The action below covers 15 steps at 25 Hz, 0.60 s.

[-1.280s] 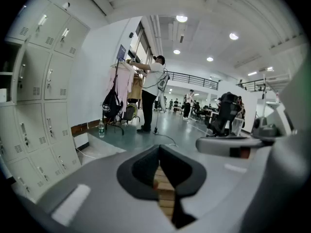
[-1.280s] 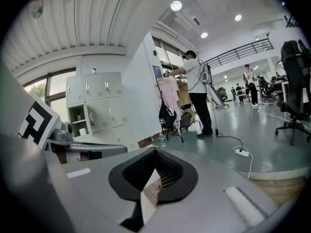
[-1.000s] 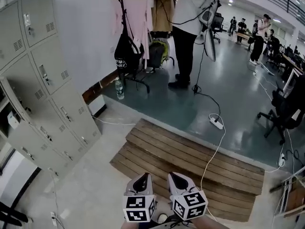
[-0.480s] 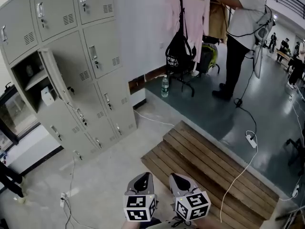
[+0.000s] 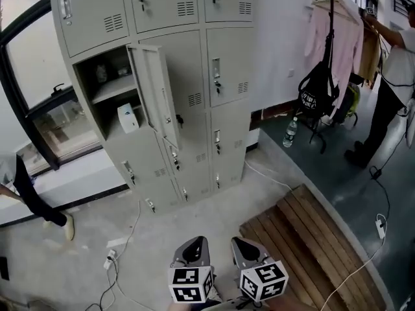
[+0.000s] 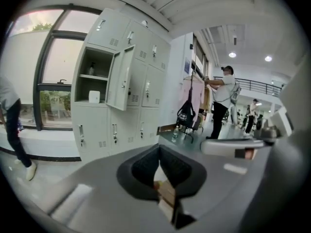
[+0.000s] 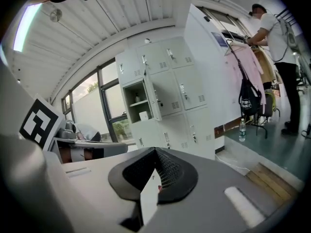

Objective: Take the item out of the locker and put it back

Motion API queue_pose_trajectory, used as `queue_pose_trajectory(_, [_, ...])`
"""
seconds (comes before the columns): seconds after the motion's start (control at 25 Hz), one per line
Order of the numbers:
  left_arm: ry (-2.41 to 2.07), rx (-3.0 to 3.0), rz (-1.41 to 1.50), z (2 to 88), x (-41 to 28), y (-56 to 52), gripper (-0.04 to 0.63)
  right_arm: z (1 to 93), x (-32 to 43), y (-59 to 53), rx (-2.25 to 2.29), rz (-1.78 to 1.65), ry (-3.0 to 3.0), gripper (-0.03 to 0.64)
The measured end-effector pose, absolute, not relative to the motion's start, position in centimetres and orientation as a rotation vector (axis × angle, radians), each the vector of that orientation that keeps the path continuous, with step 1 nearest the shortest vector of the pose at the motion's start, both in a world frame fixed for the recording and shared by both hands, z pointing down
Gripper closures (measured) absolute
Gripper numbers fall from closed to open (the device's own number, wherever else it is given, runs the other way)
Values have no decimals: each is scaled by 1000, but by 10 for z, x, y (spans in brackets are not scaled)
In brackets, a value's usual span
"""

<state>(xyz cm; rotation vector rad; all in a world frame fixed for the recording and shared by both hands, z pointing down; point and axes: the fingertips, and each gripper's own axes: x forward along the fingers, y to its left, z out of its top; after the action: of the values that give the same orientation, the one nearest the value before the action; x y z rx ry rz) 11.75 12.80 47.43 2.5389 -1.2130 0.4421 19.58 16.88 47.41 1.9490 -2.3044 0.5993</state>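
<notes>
The lockers (image 5: 227,57) are pale grey, and the box (image 5: 128,118) in the open one is white. The hanging garment (image 5: 350,44) is pink, the bag (image 5: 316,92) black and the slatted step (image 5: 305,238) brown. The left gripper (image 5: 194,245) and right gripper (image 5: 241,246) carry cubes patterned in black-and-white squares.

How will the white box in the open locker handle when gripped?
The white box looks small with flat sides, so it is probably light and stiff enough to pinch. It stands upright, taller than wide, so a push might tip it.
</notes>
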Motion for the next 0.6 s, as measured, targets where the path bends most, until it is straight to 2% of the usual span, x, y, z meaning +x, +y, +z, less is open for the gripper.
queue_pose_trajectory(0.28, [-1384,2417,404,473,16,45,588,470,101,74,1768,575,-2419,617])
queue_pose_trajectory(0.6, [-1531,2284,376,487,-49,-16,588,478,40,-5,1577,553,-2469,617])
